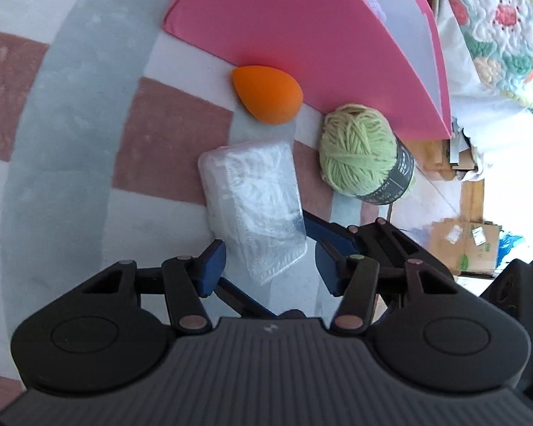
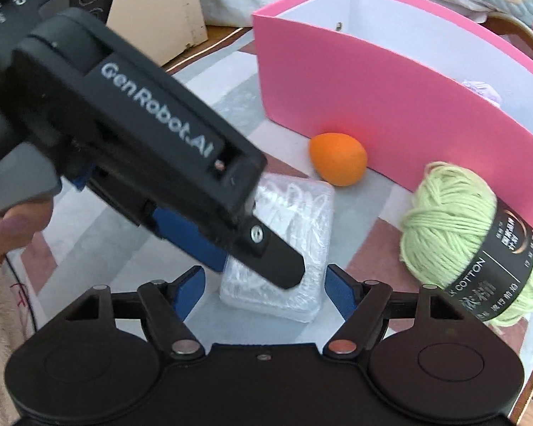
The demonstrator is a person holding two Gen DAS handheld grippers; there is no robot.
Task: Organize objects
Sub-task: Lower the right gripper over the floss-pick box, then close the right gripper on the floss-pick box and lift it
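- Left gripper is down over the clear plastic packet w/ both blue pads flanking its near end; a gap shows on each side, so jaws are spread, not pinching yet.
- Right gripper is also at the packet, from its own side; pads stand wide of the near corners, nothing clamped.
- From the right wrist cam, the left unit crosses the frame diagonally, one finger tip resting on or just over the packet top; contact I can't confirm. A person's hand holds its grip at the frame's left edge.
- Packet lies flat on the checked rug, near the pink box but apart from it.
- Orange sponge sits against the box's outer wall; green yarn ball is beside it, also touching or nearly touching the wall.
- Something pale purple is already inside the box, mostly hidden.
- Step, as I read it: picking the packet to go into the box w/ the rest.
- Next move needs one gripper only. Left should close squarely on the packet's edges; right should back off to avoid a clash.
- Packet looks slick and soft, so grip it low and firm, then lift clear of the box rim.
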